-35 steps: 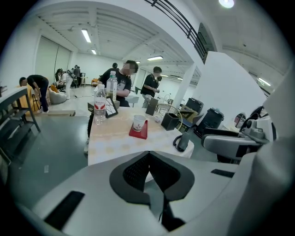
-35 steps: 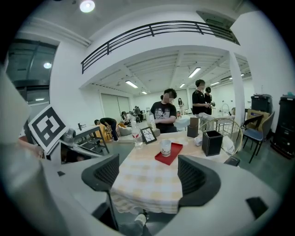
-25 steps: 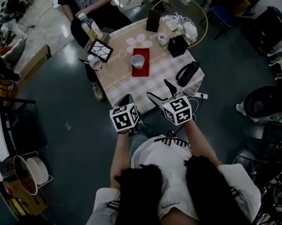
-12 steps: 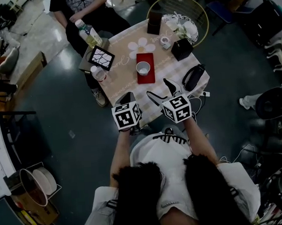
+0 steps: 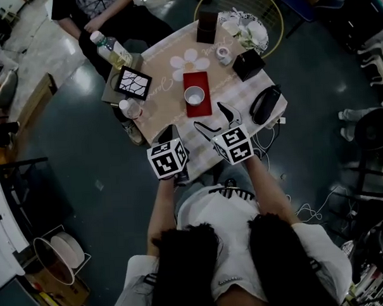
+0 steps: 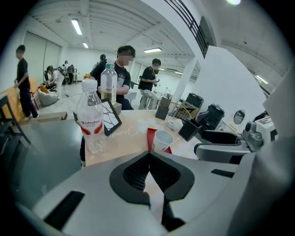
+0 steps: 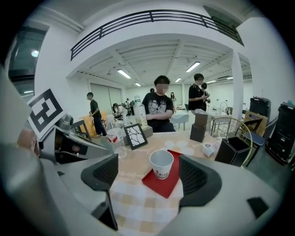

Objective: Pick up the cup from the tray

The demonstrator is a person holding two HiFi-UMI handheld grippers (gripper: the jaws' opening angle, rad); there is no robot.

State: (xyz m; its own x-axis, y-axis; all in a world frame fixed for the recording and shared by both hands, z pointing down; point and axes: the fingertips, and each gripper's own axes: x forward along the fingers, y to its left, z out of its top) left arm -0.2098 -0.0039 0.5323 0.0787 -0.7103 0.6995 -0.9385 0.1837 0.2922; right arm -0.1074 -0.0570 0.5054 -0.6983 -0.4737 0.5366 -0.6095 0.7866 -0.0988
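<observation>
A white paper cup stands upright on a flat red tray in the middle of the small checked table. My right gripper is open over the table's near part, a short way in front of the tray. In the right gripper view the cup and tray sit framed between the two spread fingers, well ahead of them. My left gripper is shut and empty at the table's near left edge. From it the cup shows ahead, slightly right of the closed tips.
Left of the tray stand a small water bottle, a framed picture and a taller bottle. Black boxes and a small white object lie behind; a black case lies right. A person sits beyond.
Both grippers have come closer to the table; the right one now reaches over its near part towards the tray. Neither gripper's jaws have changed.
</observation>
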